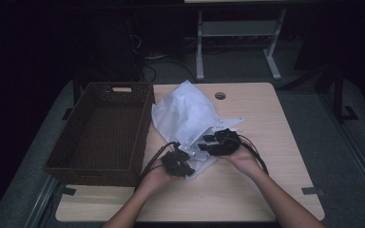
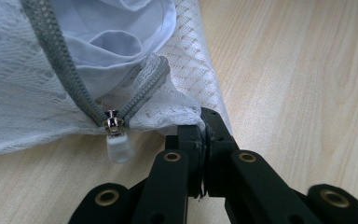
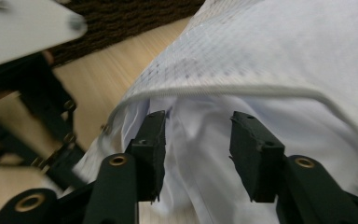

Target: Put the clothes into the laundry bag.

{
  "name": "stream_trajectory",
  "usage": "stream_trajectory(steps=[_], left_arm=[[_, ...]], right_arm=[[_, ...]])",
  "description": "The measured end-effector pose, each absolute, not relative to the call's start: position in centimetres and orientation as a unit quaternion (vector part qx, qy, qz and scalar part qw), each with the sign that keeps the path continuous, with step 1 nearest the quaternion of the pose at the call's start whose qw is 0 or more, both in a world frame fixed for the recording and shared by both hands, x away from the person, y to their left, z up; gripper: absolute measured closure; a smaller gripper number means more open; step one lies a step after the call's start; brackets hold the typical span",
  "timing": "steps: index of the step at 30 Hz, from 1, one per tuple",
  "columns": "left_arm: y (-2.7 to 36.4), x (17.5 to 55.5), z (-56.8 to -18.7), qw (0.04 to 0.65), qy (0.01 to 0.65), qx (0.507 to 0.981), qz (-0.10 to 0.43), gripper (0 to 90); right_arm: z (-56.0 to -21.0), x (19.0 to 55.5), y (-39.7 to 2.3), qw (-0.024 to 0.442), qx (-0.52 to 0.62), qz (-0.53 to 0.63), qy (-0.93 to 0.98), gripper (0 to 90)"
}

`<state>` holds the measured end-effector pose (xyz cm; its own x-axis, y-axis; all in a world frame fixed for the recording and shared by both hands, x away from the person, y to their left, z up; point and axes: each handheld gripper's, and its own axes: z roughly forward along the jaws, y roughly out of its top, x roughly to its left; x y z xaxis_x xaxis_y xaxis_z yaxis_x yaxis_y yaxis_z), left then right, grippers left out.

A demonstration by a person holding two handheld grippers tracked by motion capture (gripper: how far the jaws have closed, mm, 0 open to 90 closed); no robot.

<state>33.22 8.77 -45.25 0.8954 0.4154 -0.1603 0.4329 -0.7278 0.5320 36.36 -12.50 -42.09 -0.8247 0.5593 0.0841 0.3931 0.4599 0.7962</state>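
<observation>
Left gripper [image 2: 204, 135] has its fingers pinched tight on the lacy corner of the white mesh bag [image 1: 186, 114], beside the grey zipper [image 2: 58, 56]. Right gripper [image 3: 198, 154] fingers stand parted over smooth white cloth [image 3: 205, 140], gripping nothing. The bag lies mid-counter [image 1: 266, 123], by the woven basket [image 1: 83, 164].

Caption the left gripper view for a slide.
Left gripper pinches the corner of a white mesh laundry bag beside its grey zipper and clear pull.
</observation>
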Motion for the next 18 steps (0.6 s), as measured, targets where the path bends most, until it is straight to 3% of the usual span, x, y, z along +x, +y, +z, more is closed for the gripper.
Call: stream_trajectory(steps=[10, 15, 18], left_arm=[[8.7, 33.3, -45.3, 0.29, 0.228, 0.929, -0.016, 87.7], [8.8, 33.3, -45.3, 0.29, 0.227, 0.93, -0.016, 87.6], [8.8, 33.3, -45.3, 0.29, 0.227, 0.93, -0.016, 87.6]], right_arm=[[-42.7, 37.0, -19.7, 0.095, 0.344, 0.427, 0.831, 43.8], [-44.5, 37.7, -19.0, 0.044, 0.326, 0.408, 0.852, 43.1], [-45.3, 37.5, -17.3, 0.04, 0.311, 0.387, 0.867, 44.2]])
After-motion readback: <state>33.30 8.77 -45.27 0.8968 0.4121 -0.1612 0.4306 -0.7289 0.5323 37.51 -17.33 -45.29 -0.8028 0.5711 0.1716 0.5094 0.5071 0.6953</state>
